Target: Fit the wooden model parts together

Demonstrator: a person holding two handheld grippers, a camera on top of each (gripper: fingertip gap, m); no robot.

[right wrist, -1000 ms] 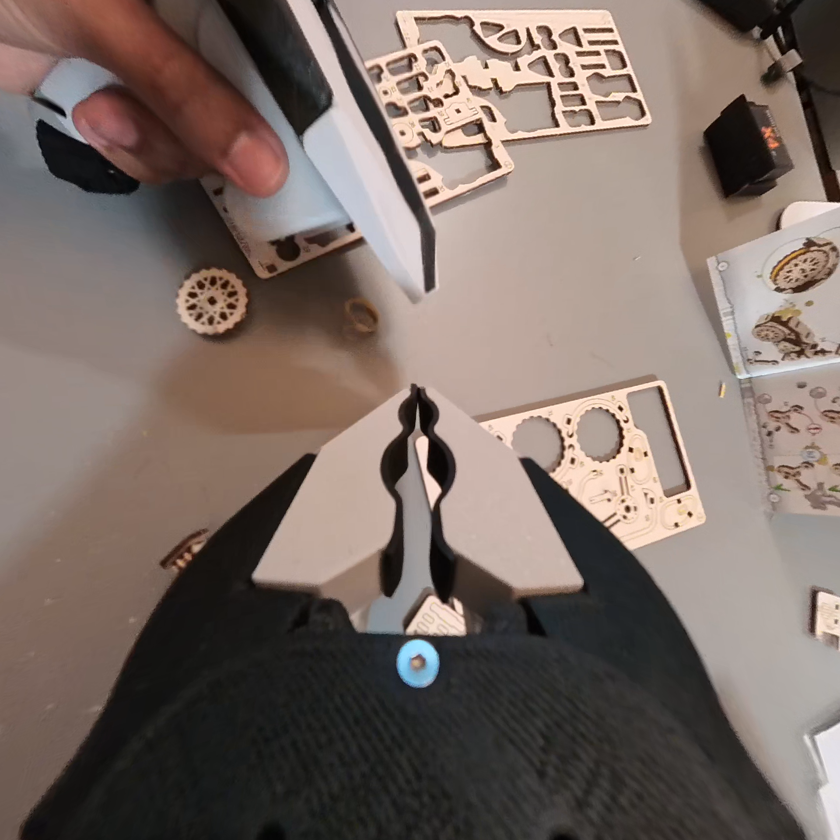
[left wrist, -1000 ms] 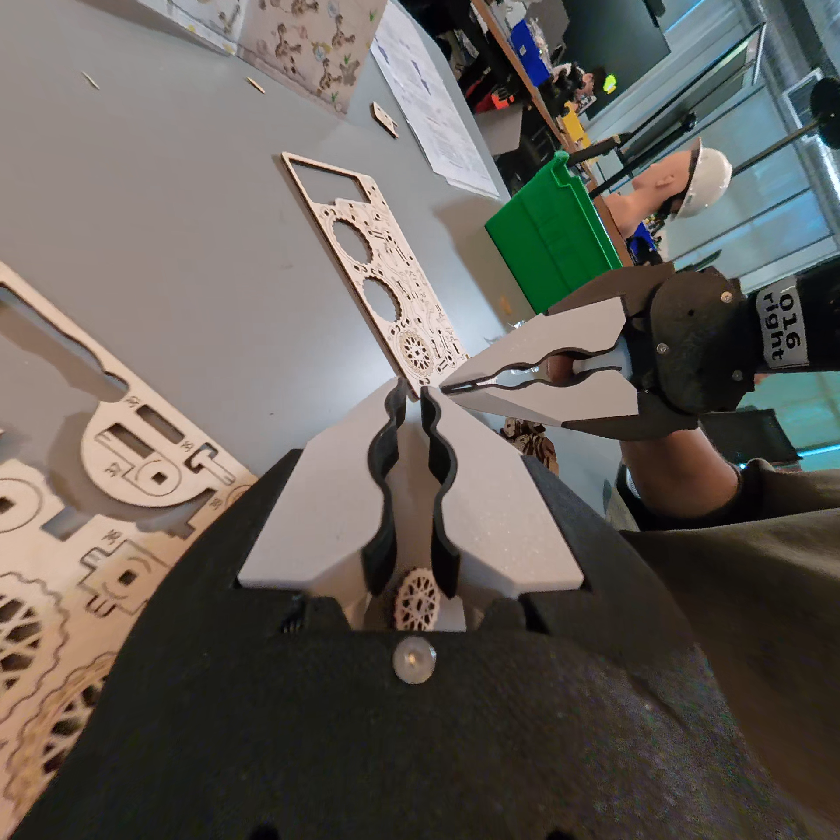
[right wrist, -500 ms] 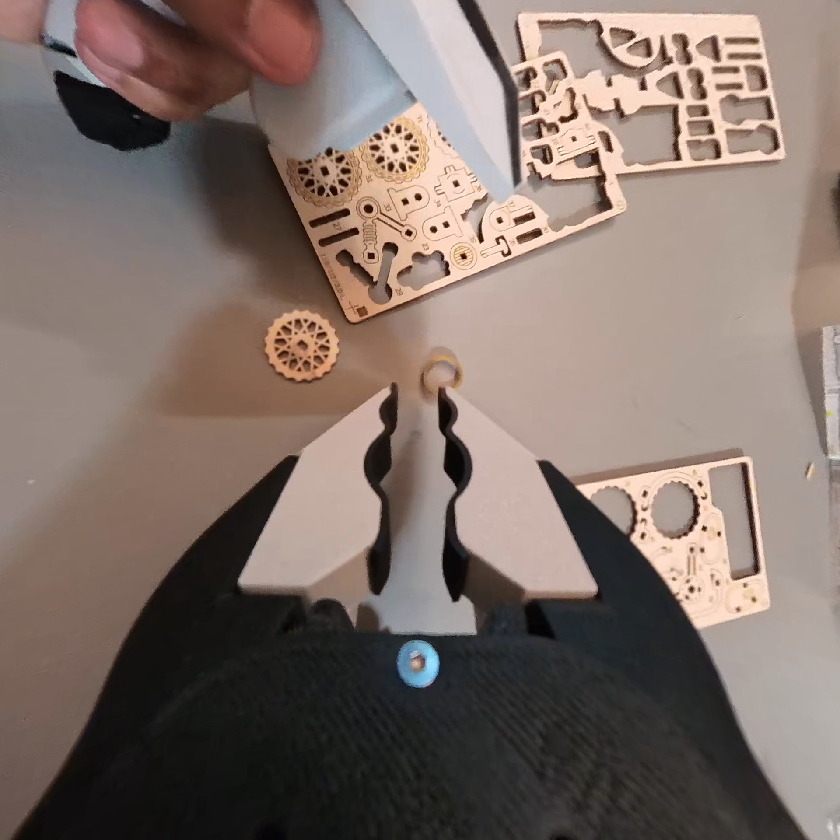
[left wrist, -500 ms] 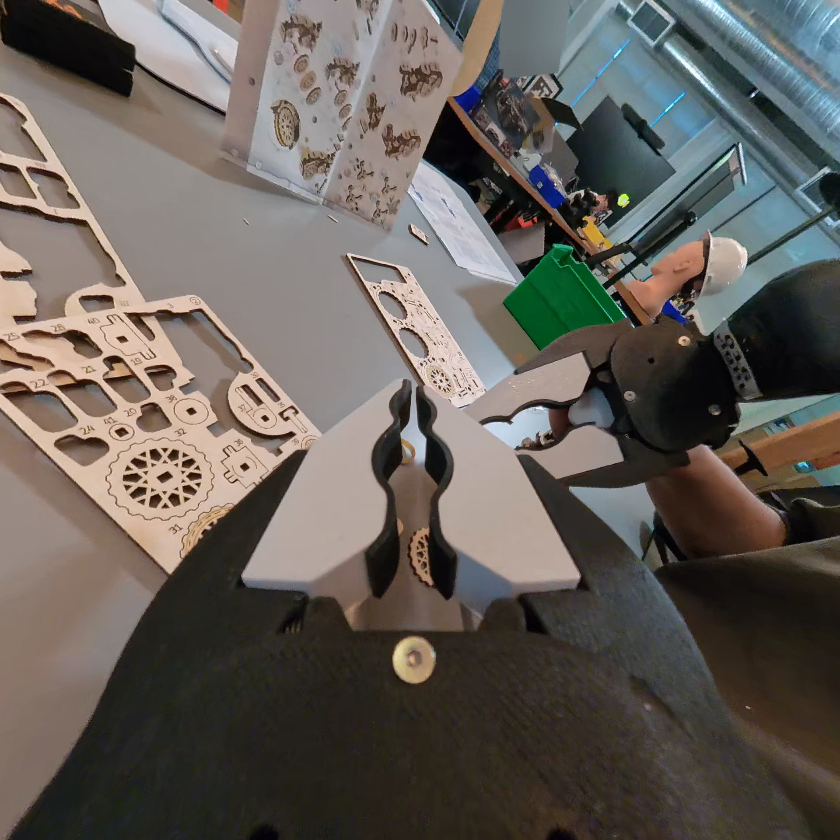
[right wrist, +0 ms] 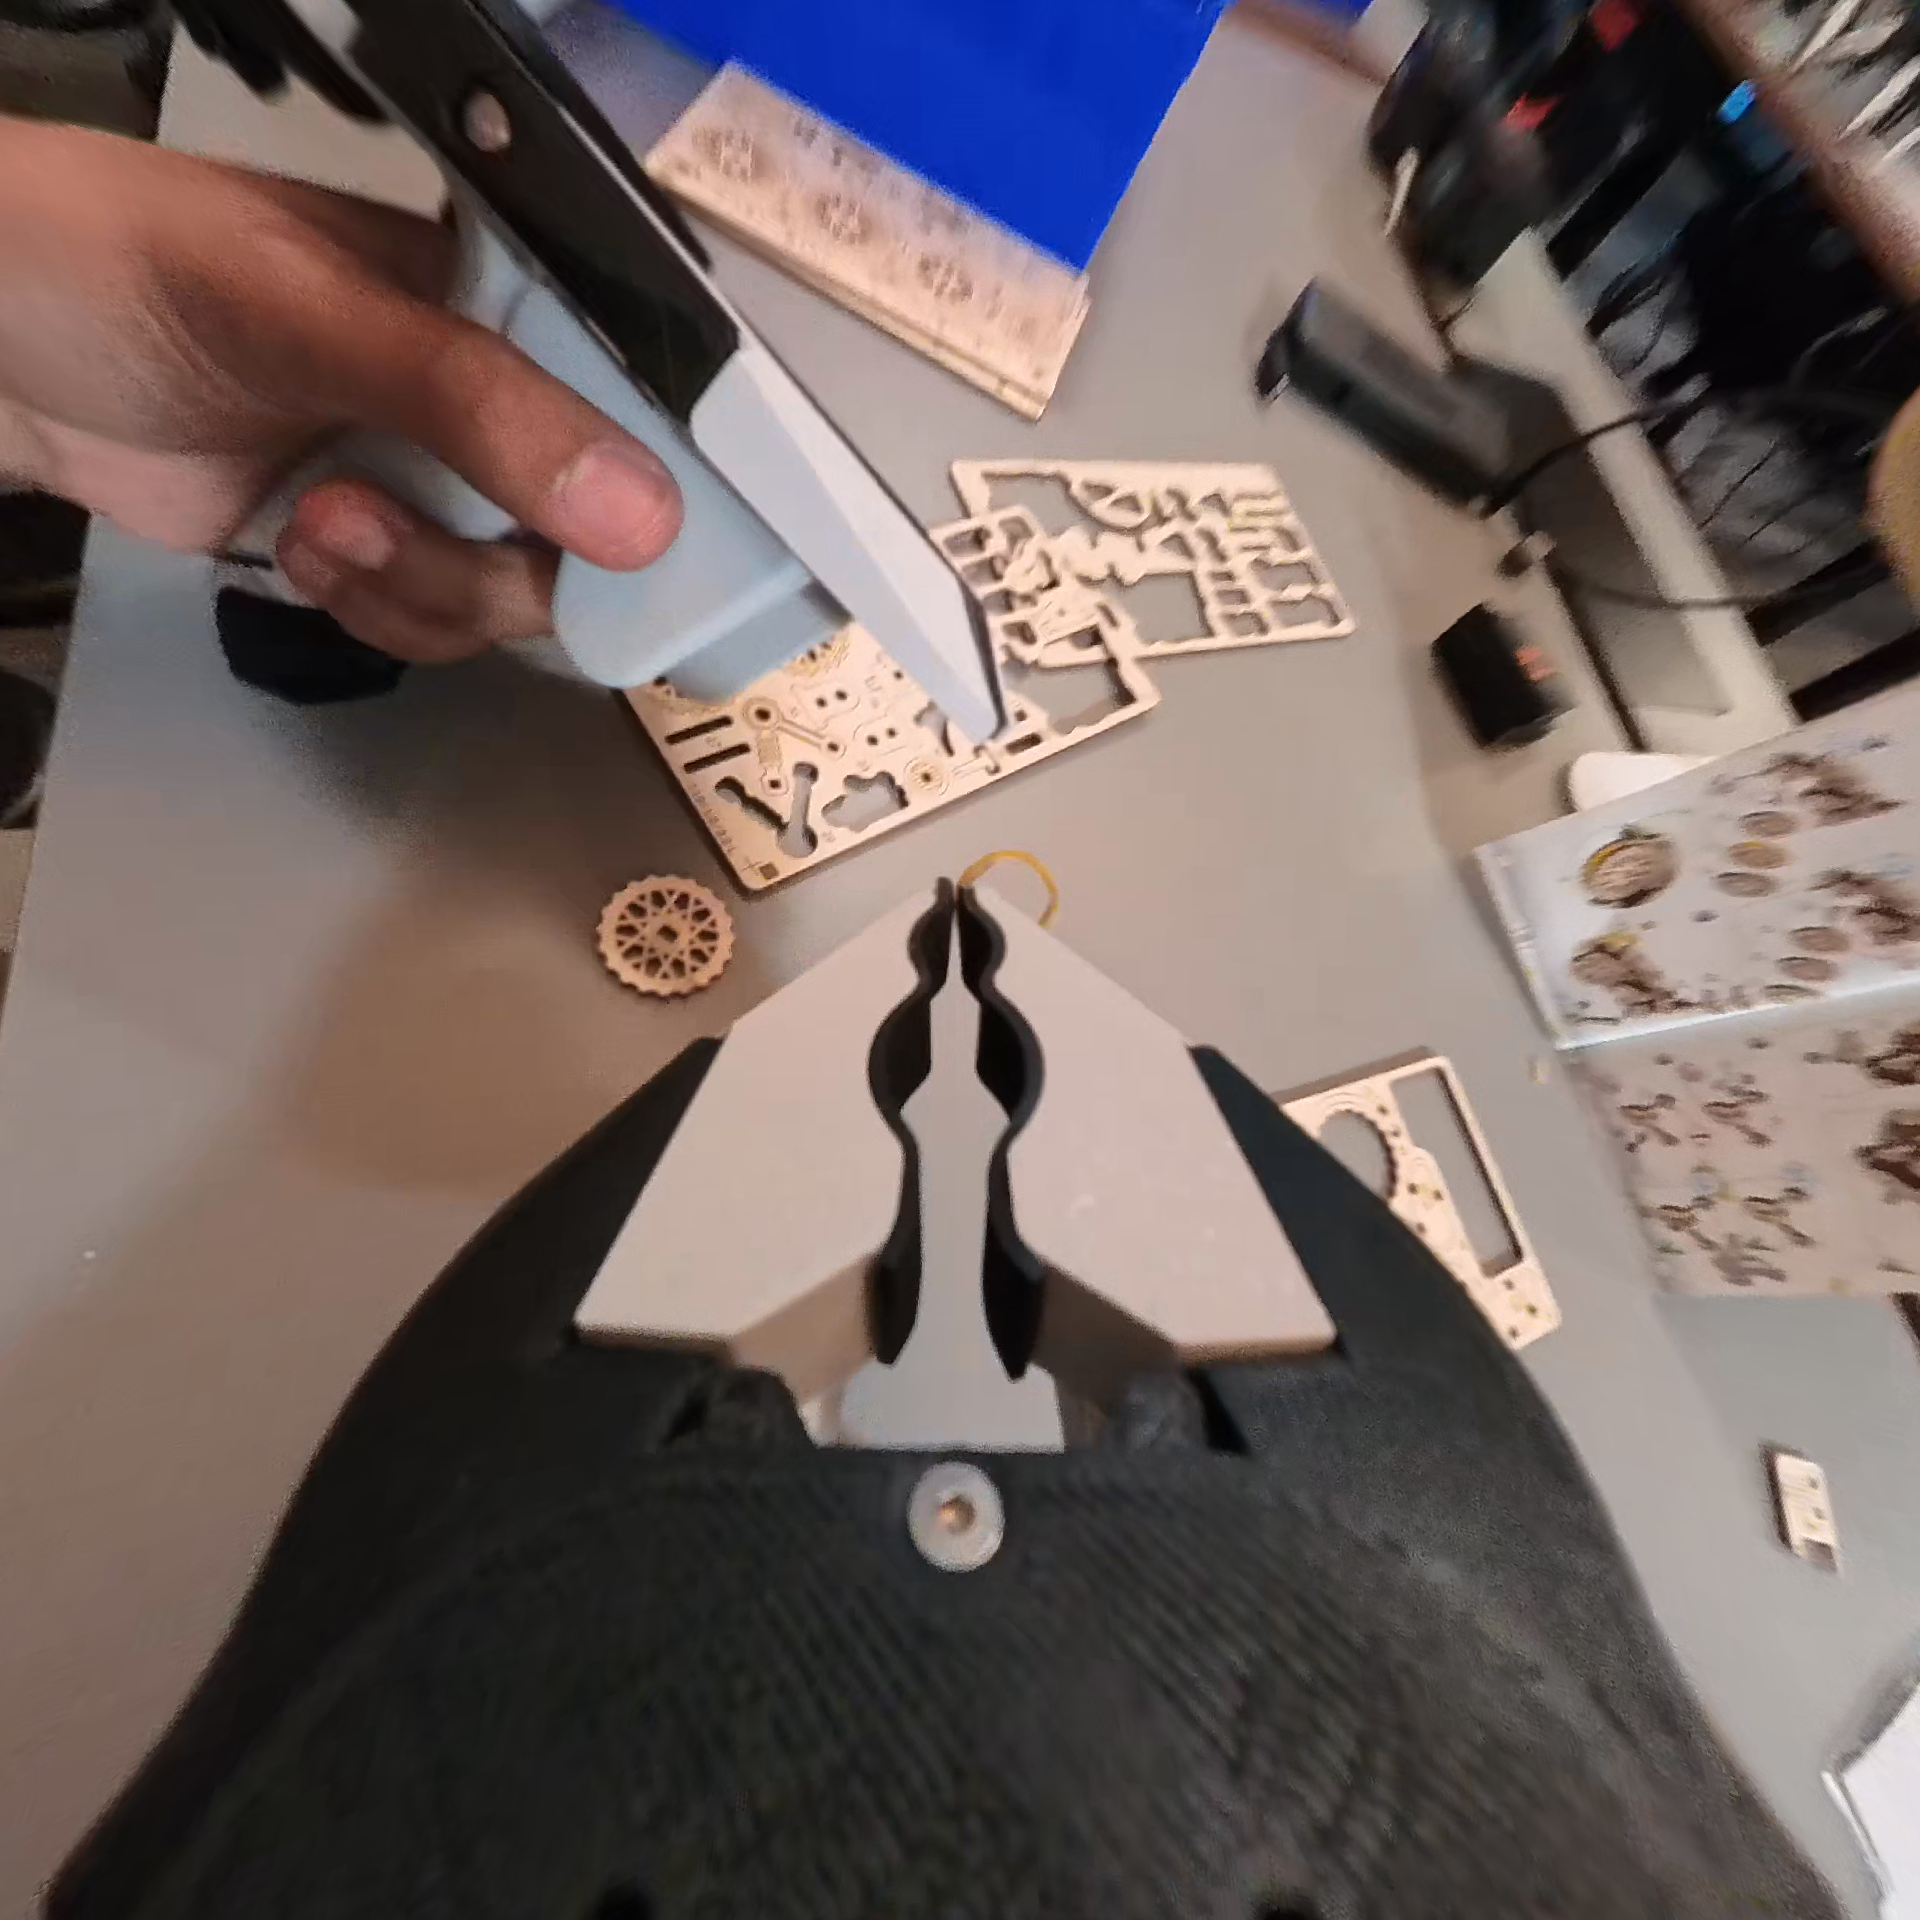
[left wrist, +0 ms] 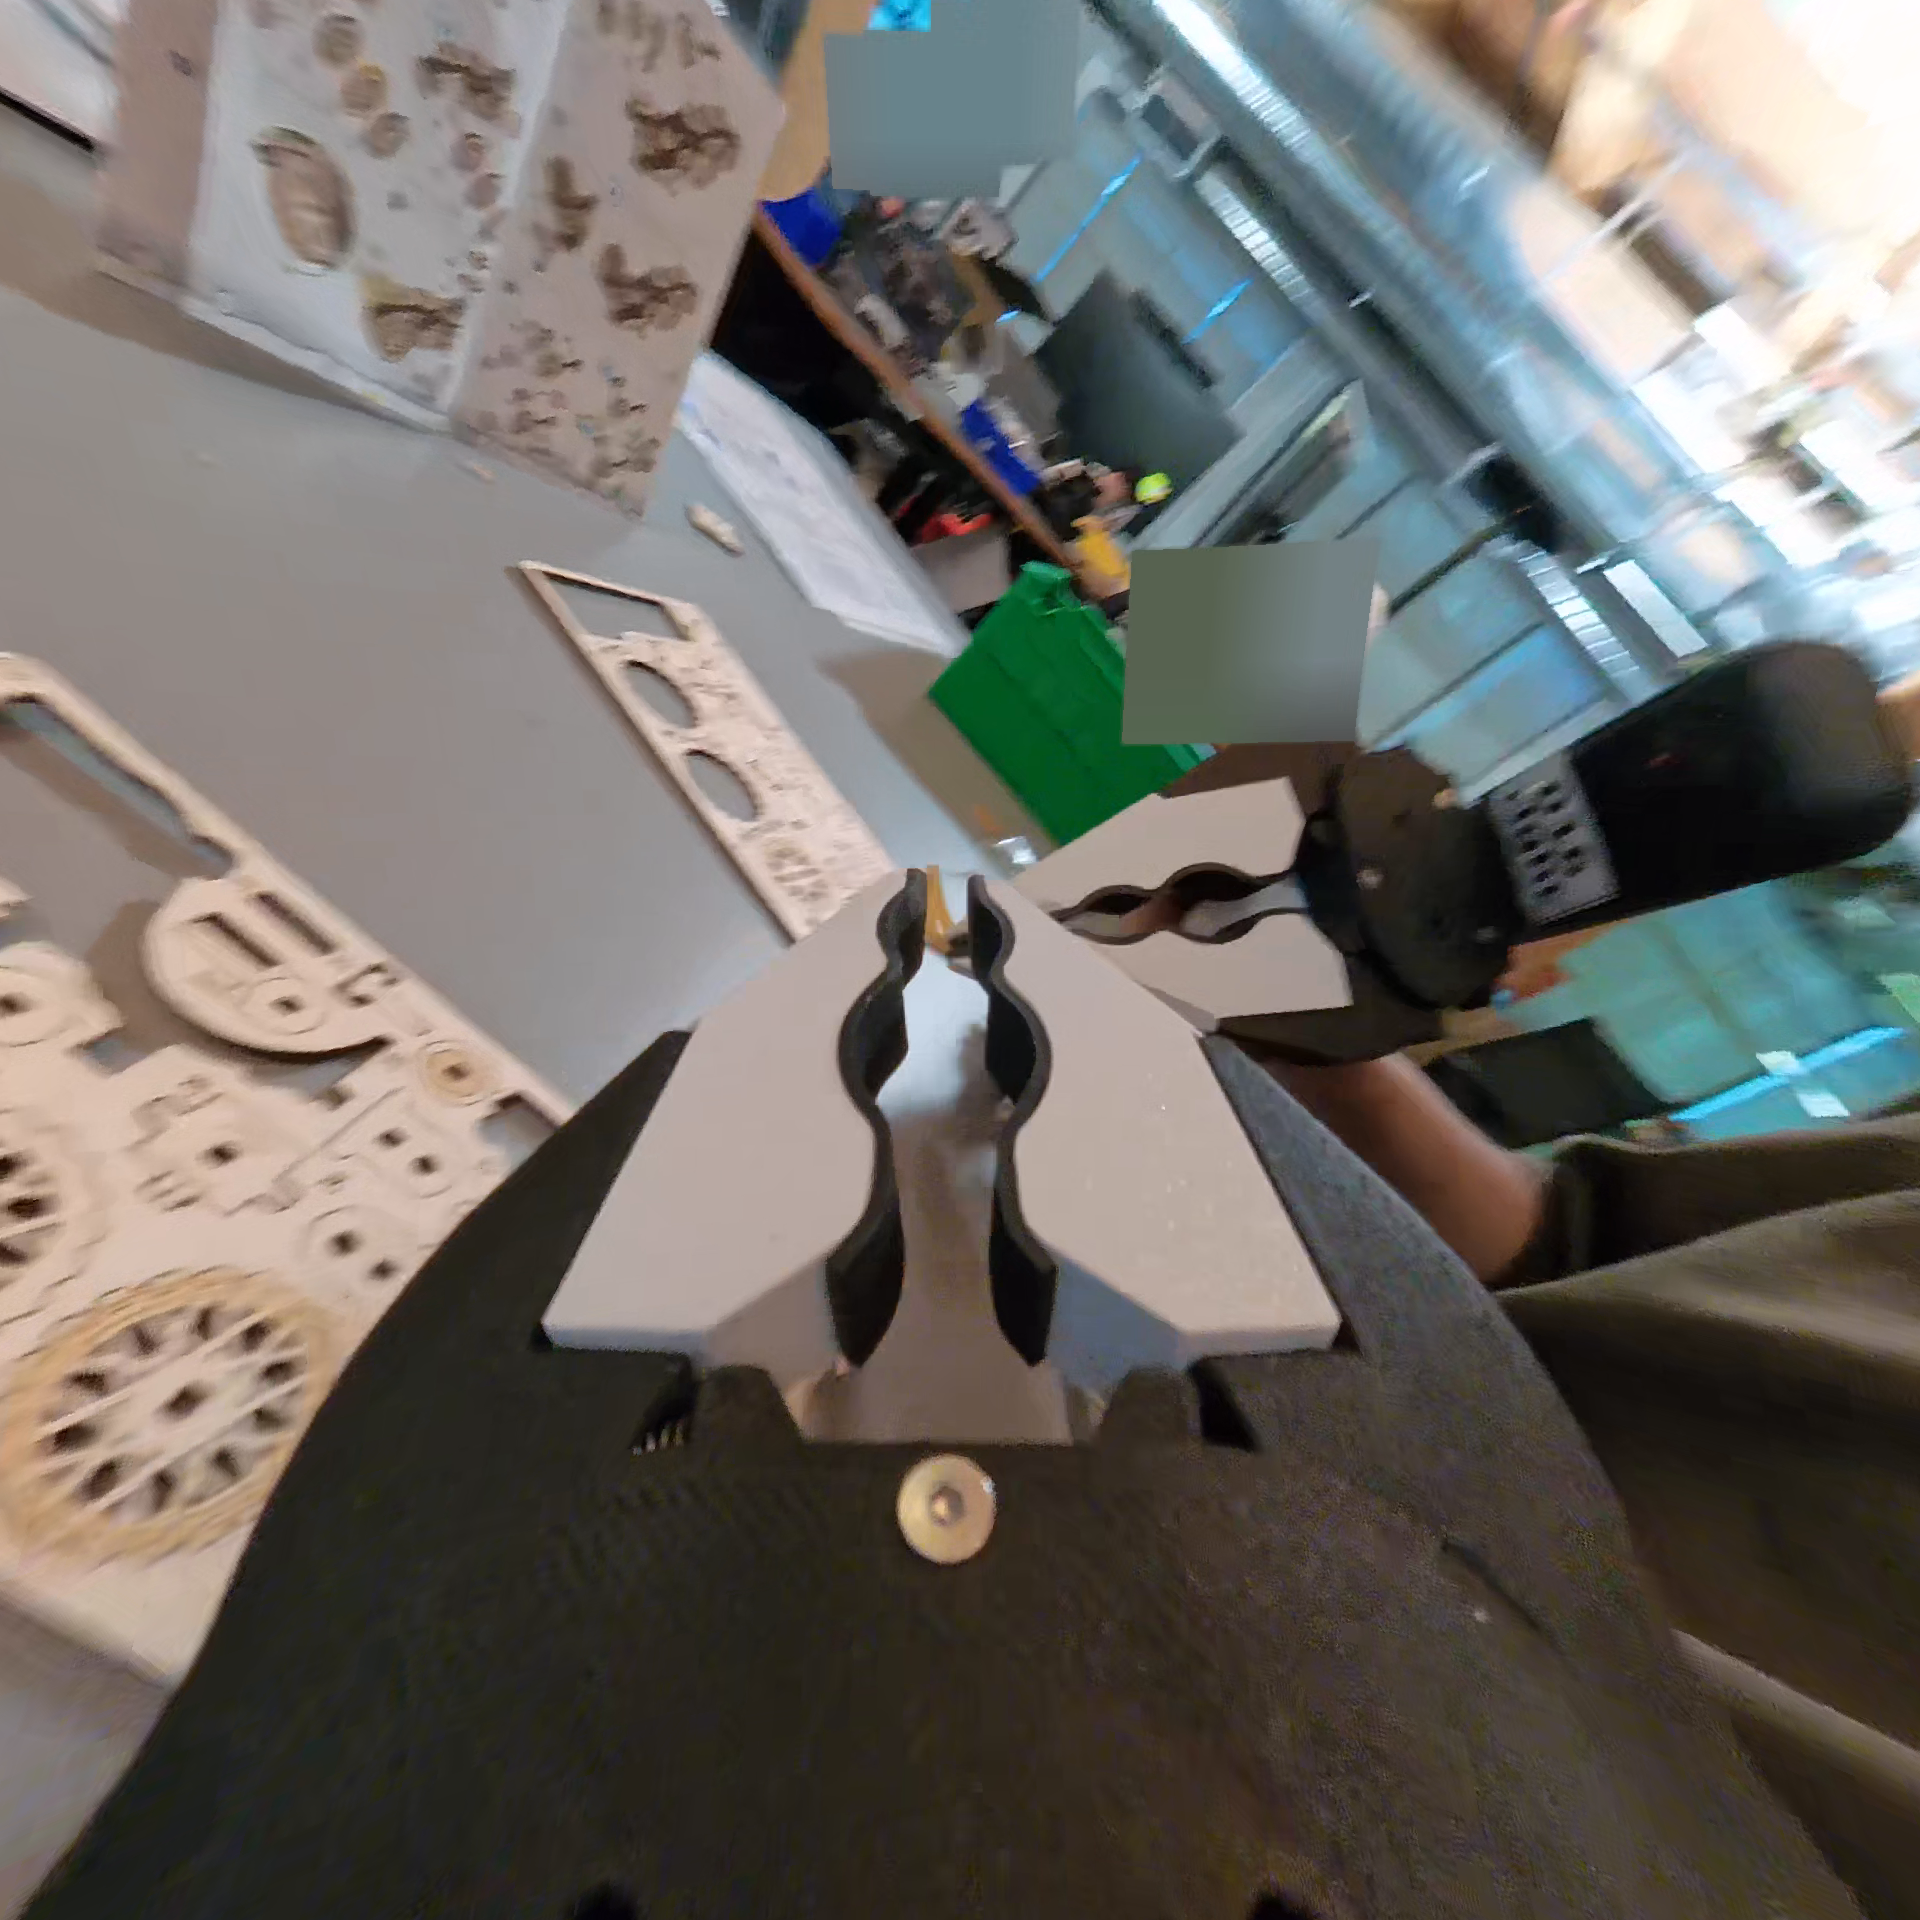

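Clutter all round me on the grey table — punched wooden sheets ahead, a booklet standing to the rt, a narrower sheet just beside my rt gripper. Its tips are pinched on a thin yellow rubber band, which loops out past them. Loose wooden gear lies flat, a little to the left, apart from both tools. My left gripper hangs with a narrow gap between its tips, nothing clamped — the band shows just beyond that gap. Its tips point down at the nearest sheet in the rt view; contact unclear.
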